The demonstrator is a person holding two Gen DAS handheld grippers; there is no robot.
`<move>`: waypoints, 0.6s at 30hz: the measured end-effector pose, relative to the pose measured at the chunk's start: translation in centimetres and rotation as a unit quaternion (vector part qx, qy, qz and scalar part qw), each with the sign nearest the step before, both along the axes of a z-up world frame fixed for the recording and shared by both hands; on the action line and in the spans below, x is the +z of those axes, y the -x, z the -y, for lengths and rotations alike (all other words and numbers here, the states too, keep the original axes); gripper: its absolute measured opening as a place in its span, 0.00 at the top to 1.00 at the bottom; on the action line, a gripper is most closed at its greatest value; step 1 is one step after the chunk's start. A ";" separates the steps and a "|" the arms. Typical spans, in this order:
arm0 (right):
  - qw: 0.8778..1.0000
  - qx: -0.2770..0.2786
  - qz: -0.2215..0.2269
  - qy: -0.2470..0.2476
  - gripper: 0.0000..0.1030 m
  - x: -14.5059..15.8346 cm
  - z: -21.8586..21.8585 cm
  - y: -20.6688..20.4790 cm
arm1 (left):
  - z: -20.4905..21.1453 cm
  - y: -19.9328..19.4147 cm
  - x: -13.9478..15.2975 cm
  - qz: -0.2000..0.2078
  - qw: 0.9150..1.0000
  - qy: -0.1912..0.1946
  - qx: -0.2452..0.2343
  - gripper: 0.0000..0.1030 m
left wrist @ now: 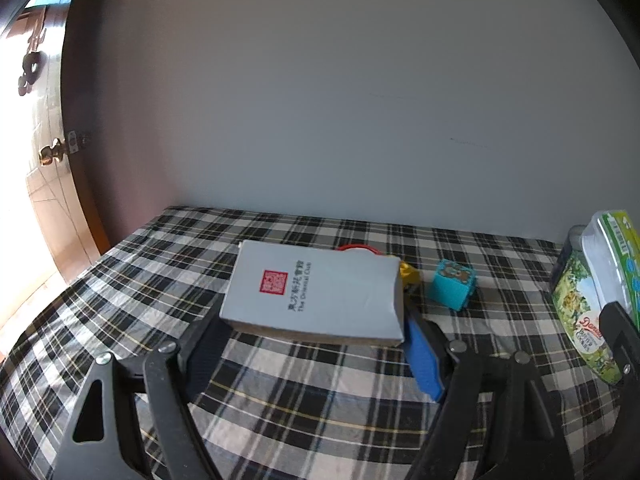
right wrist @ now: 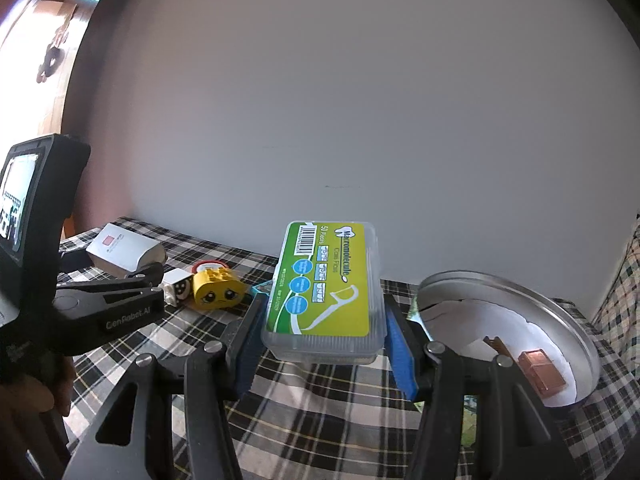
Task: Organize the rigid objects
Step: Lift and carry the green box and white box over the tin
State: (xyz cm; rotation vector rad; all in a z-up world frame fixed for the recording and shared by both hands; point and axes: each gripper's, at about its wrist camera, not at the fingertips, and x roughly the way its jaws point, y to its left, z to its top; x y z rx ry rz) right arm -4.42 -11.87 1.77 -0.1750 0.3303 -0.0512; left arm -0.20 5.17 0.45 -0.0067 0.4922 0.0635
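While my left hand-held gripper [left wrist: 316, 344] clamps the stiff grey box [left wrist: 316, 300] by its 2 long sides above the worktop [left wrist: 120, 280], my right hand-held gripper [right wrist: 320, 344] pinches the light, slippery floss-pick case [right wrist: 326, 292].

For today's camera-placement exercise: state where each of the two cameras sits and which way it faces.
Left wrist: on the left gripper, facing the wall across the plaid tablecloth; its fingers clamp a grey box.
Right wrist: on the right gripper, facing the wall; its fingers clamp a floss-pick box; a hand shows.
Shared: both boxes, tablecloth, yellow toy block.
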 end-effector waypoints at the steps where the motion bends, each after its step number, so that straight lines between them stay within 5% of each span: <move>1: 1.000 -0.001 0.000 0.000 0.45 0.0 0.2 0.0 | 0.3 0.1 0.0 0.000 1.000 0.001 -0.003 0.23; 18: 1.000 -0.023 0.013 0.007 0.45 0.6 3.1 0.9 | 6.0 1.4 0.4 0.008 0.999 -0.003 -0.045 0.23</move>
